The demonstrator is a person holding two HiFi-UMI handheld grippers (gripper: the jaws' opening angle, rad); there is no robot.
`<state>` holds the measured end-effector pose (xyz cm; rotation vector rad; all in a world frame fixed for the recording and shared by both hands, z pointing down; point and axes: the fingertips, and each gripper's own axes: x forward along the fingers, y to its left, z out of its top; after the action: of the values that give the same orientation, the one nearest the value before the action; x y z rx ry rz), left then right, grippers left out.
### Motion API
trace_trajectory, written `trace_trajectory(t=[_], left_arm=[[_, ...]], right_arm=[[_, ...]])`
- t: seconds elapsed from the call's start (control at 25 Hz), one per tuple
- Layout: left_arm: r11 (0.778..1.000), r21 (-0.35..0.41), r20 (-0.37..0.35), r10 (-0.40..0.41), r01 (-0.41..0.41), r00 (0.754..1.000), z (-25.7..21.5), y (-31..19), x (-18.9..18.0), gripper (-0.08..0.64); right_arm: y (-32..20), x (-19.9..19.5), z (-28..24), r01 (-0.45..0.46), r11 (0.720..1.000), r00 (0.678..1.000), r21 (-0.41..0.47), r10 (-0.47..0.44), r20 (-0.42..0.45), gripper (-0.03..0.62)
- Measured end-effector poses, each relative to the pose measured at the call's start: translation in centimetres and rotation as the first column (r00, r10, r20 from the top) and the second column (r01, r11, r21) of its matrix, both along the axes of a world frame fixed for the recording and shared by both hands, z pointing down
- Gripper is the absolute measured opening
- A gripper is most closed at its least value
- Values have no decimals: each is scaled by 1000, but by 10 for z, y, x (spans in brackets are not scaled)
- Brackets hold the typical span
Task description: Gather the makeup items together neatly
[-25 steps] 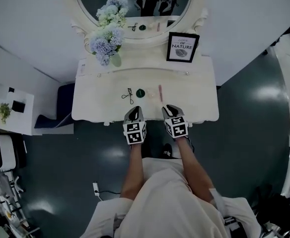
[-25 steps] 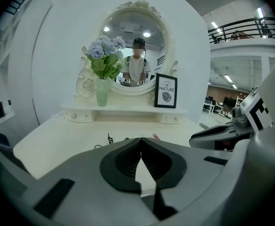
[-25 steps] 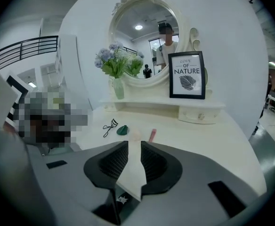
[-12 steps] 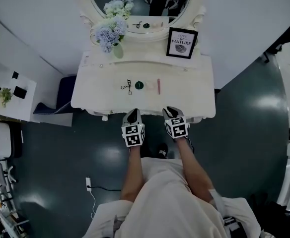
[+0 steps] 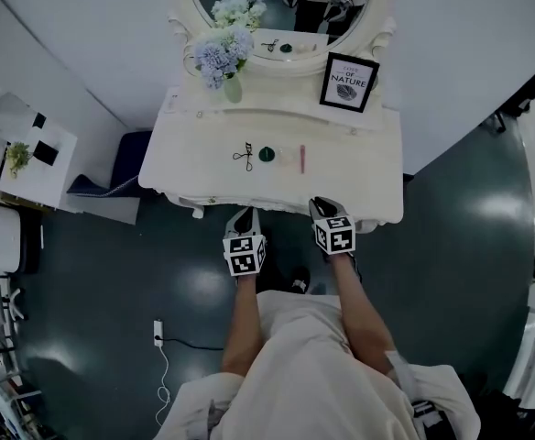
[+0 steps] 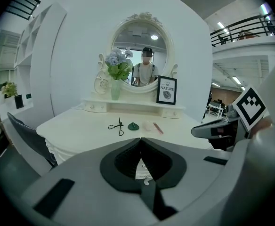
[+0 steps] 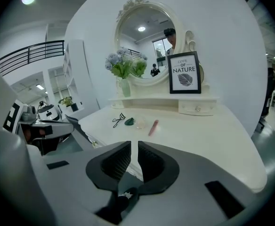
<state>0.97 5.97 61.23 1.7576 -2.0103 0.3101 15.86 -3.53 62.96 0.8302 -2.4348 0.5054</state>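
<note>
Makeup items (image 5: 286, 157), eyelash curler (image 5: 243, 157) to pink stick (image 5: 301, 159), lie in a short row on the table (image 5: 359, 181), not yet gathered. At its near edge: left gripper (image 5: 245, 214), jaws together; right gripper (image 5: 322, 204), jaws just closing to a narrow, empty gap.

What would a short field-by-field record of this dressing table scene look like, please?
surface: white dressing table
makeup items: eyelash curler, green round piece, pale round piece, pink stick, in a row mid-table
back of table: flower vase, framed print, oval mirror
left gripper: shut, empty, near the front edge
right gripper: jaws have just been closing, narrow gap left, nothing between them, near the front edge
</note>
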Motion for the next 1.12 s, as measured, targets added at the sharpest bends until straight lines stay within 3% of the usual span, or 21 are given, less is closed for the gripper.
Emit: trace_trajectory(t=[0.48,1.12], left_arm=[[1000,1,34,26,-26,999,-5,1,3,14],[998,29,40,60,-61,997,-15,1,8,14]], right_arm=[[8,-6,-9,34,999,995,-18,-32,90,40],[15,1,-12,40,999,995,-23,-38,90,40]])
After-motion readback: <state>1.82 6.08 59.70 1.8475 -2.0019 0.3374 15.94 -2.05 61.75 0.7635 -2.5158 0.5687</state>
